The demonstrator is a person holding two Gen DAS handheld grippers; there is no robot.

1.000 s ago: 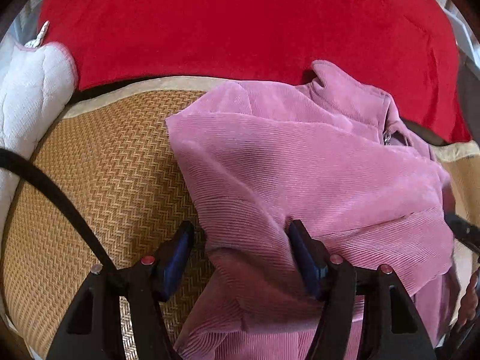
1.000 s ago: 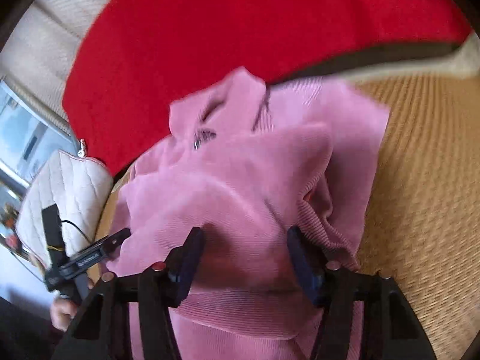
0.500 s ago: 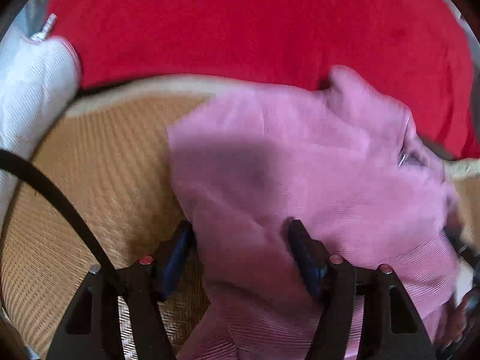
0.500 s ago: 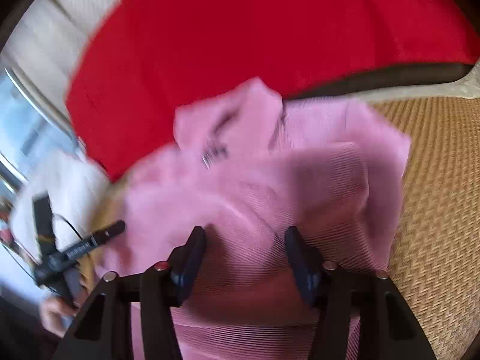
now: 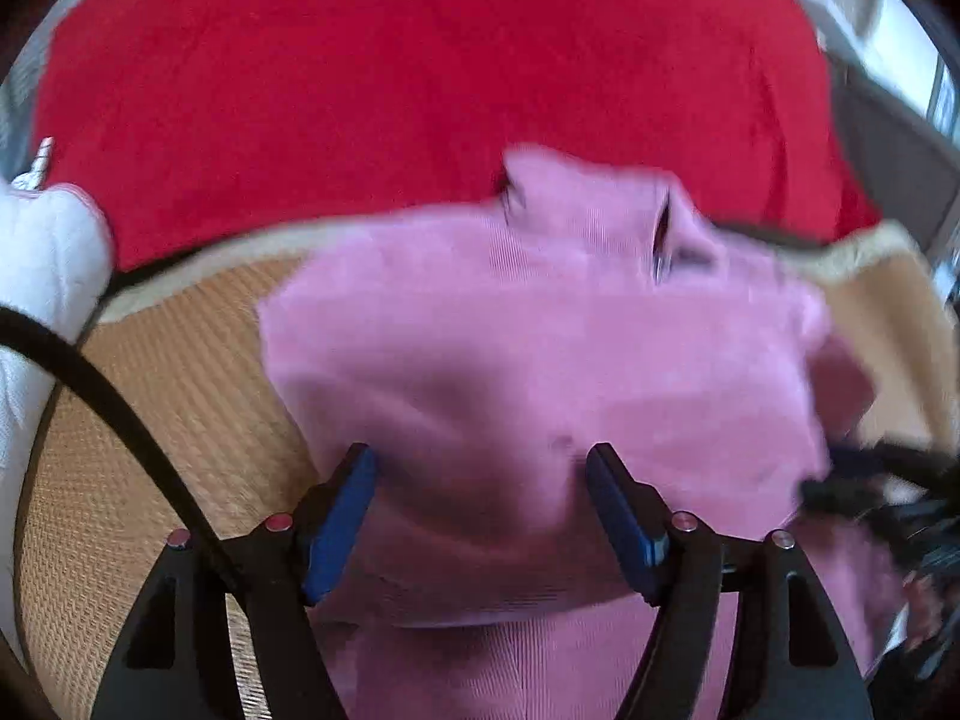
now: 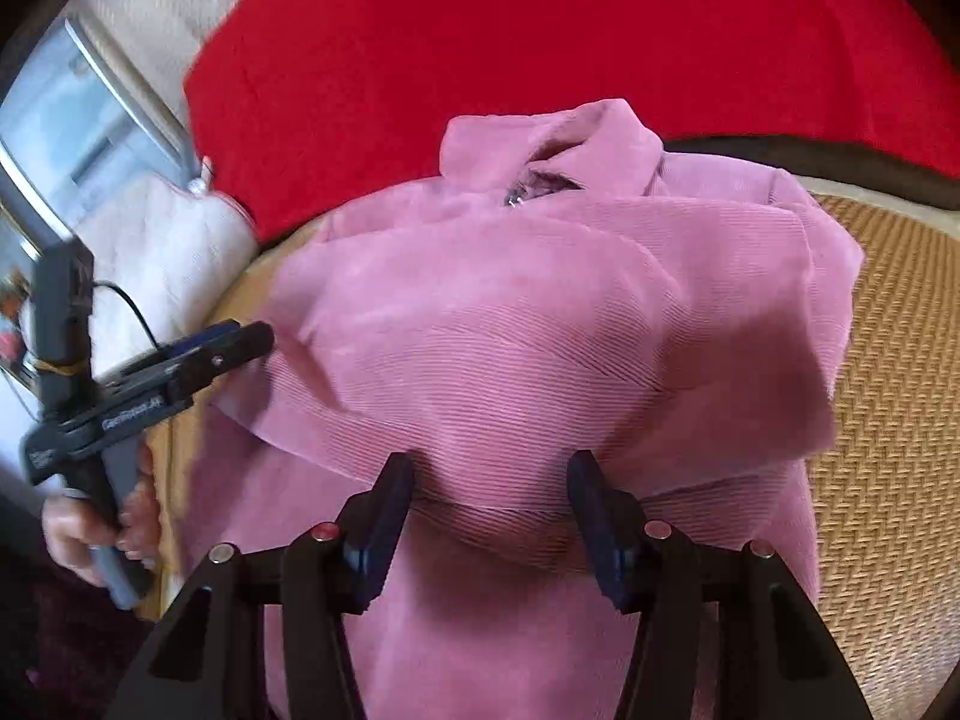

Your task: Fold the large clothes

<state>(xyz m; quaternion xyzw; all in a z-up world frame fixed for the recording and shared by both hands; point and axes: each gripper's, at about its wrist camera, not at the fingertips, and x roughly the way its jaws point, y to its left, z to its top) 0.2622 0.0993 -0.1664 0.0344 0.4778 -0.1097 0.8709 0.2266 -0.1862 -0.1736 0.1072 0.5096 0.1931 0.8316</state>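
A pink corduroy jacket (image 5: 540, 348) lies partly folded on a woven straw mat (image 5: 168, 396), collar toward the far side. It also shows in the right wrist view (image 6: 540, 324). My left gripper (image 5: 480, 462) is open, its blue pads wide apart over the jacket's near fold. My right gripper (image 6: 489, 468) is open too, its pads spread over the folded hem. The left gripper also appears from the side in the right wrist view (image 6: 240, 342), at the jacket's left edge.
A red blanket (image 5: 420, 72) covers the area behind the mat. A white quilted cushion (image 5: 42, 264) lies at the left, also in the right wrist view (image 6: 162, 240). A black cable (image 5: 120, 414) crosses the mat. A window (image 6: 66, 120) is far left.
Both views have shifted so the jacket sits more centred and its collar faces me. Both grippers stay open over the cloth. The folded layer looks flatter.
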